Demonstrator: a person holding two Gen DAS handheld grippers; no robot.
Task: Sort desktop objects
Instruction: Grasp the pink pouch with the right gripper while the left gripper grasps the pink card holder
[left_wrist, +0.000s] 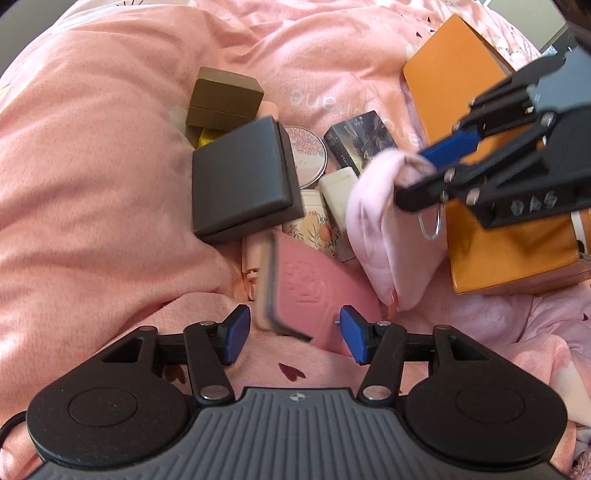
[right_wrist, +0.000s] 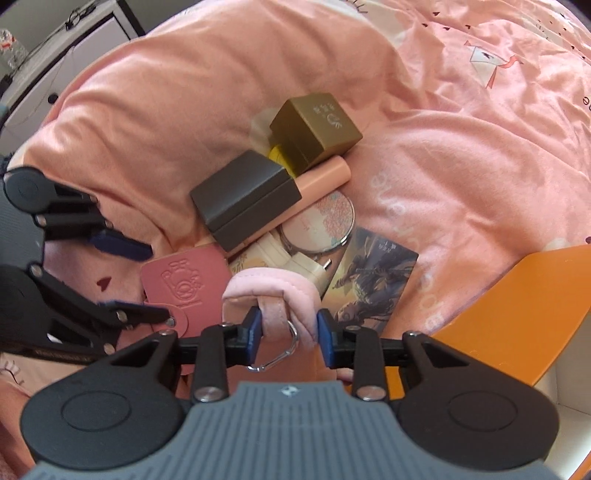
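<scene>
**Right gripper holds pink pouch; left stands open at red leather tag**

The right gripper (right_wrist: 288, 334) grips the light pink pouch (right_wrist: 271, 288) by its top fold, pads pressed on the fabric; a metal clip (right_wrist: 280, 356) dangles beneath. The pouch hangs over the clutter on the pink bedspread (right_wrist: 424, 147), just beside the orange box (left_wrist: 461, 110). The left gripper (left_wrist: 295, 334) is released, jaws wide either side of the red leather tag (left_wrist: 314, 288), pads not pressing it. Nearby lie a dark grey box (left_wrist: 240, 177), an olive box (right_wrist: 317, 129), a round compact (right_wrist: 325, 221) and a picture card (right_wrist: 373, 280).

pink bedding (right_wrist: 443, 147), boxes (right_wrist: 243, 199), orange box (right_wrist: 517, 314)
</scene>
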